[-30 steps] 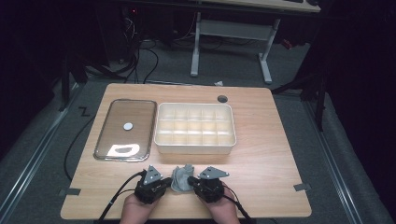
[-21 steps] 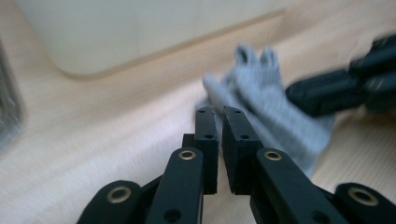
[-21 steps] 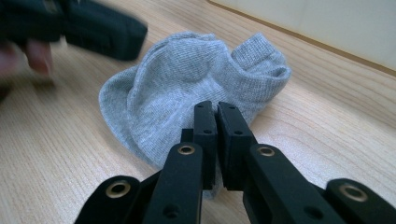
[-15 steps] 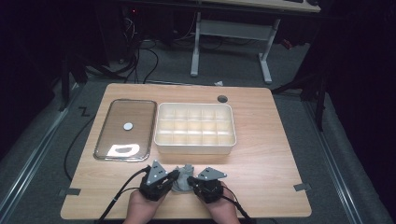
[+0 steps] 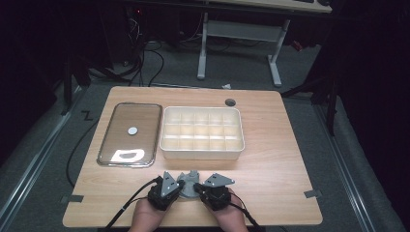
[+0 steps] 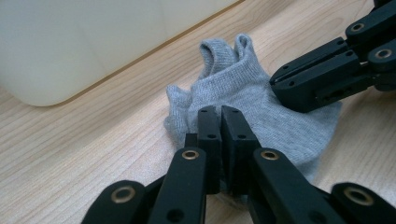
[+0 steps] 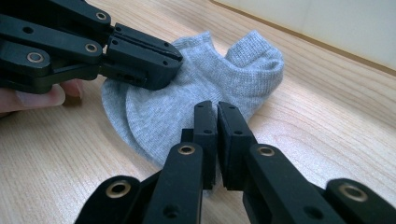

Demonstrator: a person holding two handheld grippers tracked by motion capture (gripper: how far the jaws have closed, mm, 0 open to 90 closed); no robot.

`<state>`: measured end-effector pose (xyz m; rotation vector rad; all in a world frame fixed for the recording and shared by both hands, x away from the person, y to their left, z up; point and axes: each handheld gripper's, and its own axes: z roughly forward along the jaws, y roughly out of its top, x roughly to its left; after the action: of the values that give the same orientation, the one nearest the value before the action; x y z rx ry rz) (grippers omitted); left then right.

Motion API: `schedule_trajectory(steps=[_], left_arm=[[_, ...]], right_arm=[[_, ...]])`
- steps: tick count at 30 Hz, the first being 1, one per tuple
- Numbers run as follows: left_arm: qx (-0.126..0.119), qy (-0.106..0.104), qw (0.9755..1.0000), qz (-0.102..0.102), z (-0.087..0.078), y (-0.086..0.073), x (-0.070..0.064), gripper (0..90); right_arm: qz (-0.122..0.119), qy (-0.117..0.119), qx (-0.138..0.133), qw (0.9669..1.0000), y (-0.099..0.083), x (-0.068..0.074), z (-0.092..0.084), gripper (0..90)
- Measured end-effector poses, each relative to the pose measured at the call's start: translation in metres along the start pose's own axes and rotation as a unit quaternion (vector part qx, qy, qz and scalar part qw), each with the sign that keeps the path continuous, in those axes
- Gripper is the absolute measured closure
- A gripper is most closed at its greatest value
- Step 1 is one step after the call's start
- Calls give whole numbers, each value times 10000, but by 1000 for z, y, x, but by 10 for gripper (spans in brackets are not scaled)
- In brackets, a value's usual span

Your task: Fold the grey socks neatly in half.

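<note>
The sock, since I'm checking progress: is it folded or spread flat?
Folded: the grey sock lies doubled over itself in layers, bunched near the cuff.

Dim lab or recording room, lone wooden counter (image 5: 270, 145) under a spotlight, grey carpet floor (image 5: 338, 159) with tape marks, black cables (image 5: 145, 58) trailing into the dark, white legs of a second desk (image 5: 241, 34) behind

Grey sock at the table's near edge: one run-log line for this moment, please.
object: grey sock | left gripper: shut on sock edge | right gripper: shut on sock edge | compartment box: behind, apart
</note>
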<state>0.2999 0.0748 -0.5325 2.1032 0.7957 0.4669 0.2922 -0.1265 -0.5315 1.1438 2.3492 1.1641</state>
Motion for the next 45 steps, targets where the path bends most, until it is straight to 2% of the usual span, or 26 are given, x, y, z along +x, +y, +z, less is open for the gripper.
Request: schedule_trajectory(steps=[1, 5, 9, 12, 14, 16, 19, 21, 25, 29, 31, 33, 35, 37, 39, 42, 45], left_arm=[[-13, 5, 10000, 3, 0, 0, 0, 867], [-14, -91, 9999, -72, 0, -1, 2, 867], [-16, -215, 9995, -251, -1, -1, 7, 865], [-19, -222, 9994, -257, -1, -1, 7, 862], [-16, -222, 9994, -253, -1, -1, 7, 857], [-9, -222, 9994, -247, -1, -1, 7, 855], [-20, -218, 9994, -275, -1, -1, 7, 838], [-17, -212, 9993, -295, -1, -2, 7, 826], [-23, -206, 9993, -302, -2, -2, 8, 822], [-29, -194, 9994, -269, -2, -2, 7, 817], [-25, -195, 9995, -259, -2, -2, 7, 810], [-36, -208, 9994, -283, -2, -2, 7, 800], [-106, -271, 9987, -418, -5, -2, 10, 753], [-318, -405, 9961, -718, -10, 2, 11, 727], [-468, -467, 9948, -769, -14, 6, 8, 737], [-172, -451, 9968, -638, -11, 8, 3, 829], [-4, -375, 9974, -613, -4, 3, 2, 846]], right_arm=[[-1, -6, 0, 10000, 0, 0, 0, 873], [83, 14, -64, 9999, 2, 0, -6, 775], [375, 57, -294, 9988, 4, -2, -16, 671], [615, 184, -222, 9977, 4, -5, -11, 574], [755, 164, -130, 9969, 4, -5, -8, 534], [781, 150, -137, 9967, 4, -6, -7, 526], [873, 194, 60, 9960, 3, -7, 0, 516], [877, 285, 121, 9957, 3, -7, 3, 521], [915, 385, 154, 9949, 3, -7, 5, 586], [822, 505, 160, 9952, 5, -4, 5, 717], [725, 485, 163, 9961, 5, -2, 4, 794], [675, 457, 151, 9966, 6, -1, 4, 810], [635, 455, 144, 9968, 6, 0, 4, 818], [638, 450, 145, 9968, 6, 0, 4, 819], [624, 455, 137, 9969, 6, 0, 4, 820], [625, 471, 124, 9969, 5, 0, 4, 820], [680, 496, 111, 9964, 5, 0, 5, 821]])
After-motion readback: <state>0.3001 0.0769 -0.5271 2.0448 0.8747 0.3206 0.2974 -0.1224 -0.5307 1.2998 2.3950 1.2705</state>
